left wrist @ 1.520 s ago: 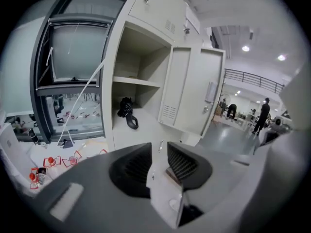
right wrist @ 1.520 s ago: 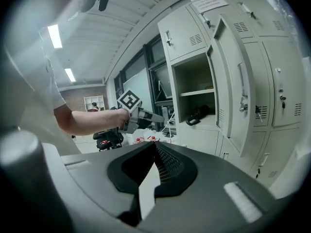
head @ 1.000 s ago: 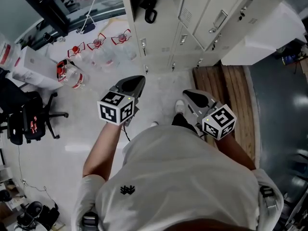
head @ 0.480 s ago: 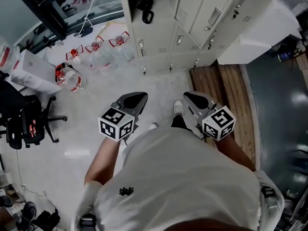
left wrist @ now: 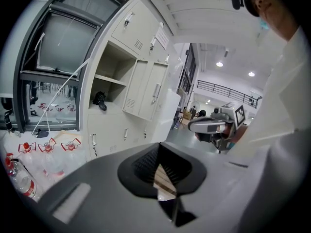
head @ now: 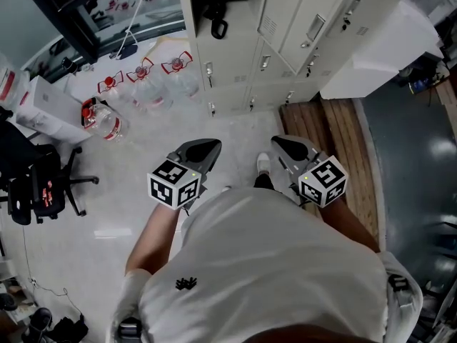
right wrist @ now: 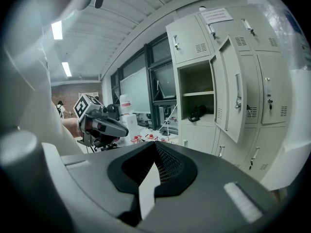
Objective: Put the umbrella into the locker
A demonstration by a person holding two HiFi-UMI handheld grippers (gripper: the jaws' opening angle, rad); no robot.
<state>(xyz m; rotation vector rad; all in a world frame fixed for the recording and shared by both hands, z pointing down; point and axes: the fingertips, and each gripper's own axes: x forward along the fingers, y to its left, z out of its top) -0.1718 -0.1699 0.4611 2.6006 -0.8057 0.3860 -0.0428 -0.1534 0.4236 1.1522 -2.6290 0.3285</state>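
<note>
Holding left tongs (head: 202, 151) and right tongs (head: 287, 148) pressed together and empty, we saw a dark looped bundle, probably the umbrella (head: 216, 20), in the open locker (head: 241, 14), upper middle of the frame. We judged it light and soft-skinned, best pinched at its stiff handle.

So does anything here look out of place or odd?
One locker stands open, a black umbrella inside it, while neighbouring doors are shut. Left of it, a loose water bottle lies apart from the packs.

Painted matt metal lockers (head: 300, 20), glossy pale floor (head: 128, 188), wooden boards (head: 335, 131), clear plastic bottles (head: 153, 86)
</note>
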